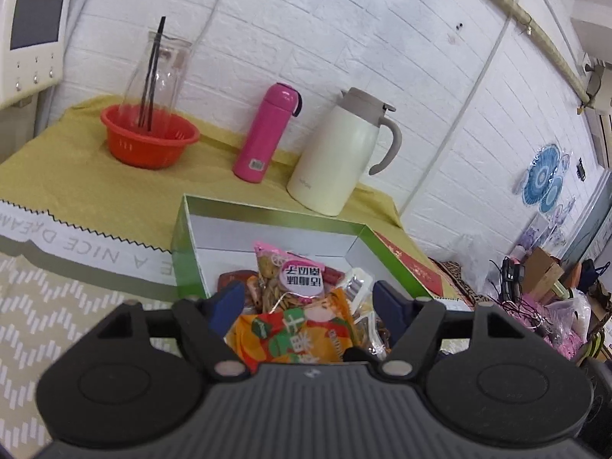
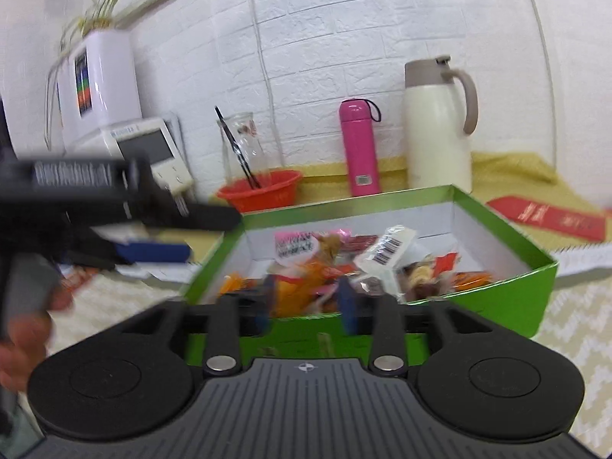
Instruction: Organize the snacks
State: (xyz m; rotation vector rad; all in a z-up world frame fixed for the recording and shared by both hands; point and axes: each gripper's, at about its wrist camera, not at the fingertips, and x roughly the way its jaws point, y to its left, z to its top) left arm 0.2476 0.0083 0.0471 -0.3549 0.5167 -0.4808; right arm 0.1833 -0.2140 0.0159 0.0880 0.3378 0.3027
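A green box (image 1: 183, 237) with a white inside stands on the table and holds several snack packets. My left gripper (image 1: 308, 302) hangs over its near end. Its blue pads are wide apart, and an orange packet (image 1: 298, 334) and a pink-labelled packet (image 1: 296, 275) lie below and between them, ungripped. In the right wrist view the box (image 2: 497, 287) is straight ahead, with a white barcoded packet (image 2: 388, 248) on top of the pile. My right gripper (image 2: 306, 304) is in front of the near wall, pads apart, nothing in them. The left gripper (image 2: 199, 235) shows blurred at the left, carried by a hand (image 2: 23, 336).
Behind the box on the yellow cloth (image 1: 95, 176) stand a red basket (image 1: 149, 141) with a glass carafe (image 1: 157, 72), a pink flask (image 1: 266, 132) and a cream jug (image 1: 336, 153). A red paper strip (image 2: 550, 218) lies to the right. A white screen device (image 1: 30, 34) sits far left.
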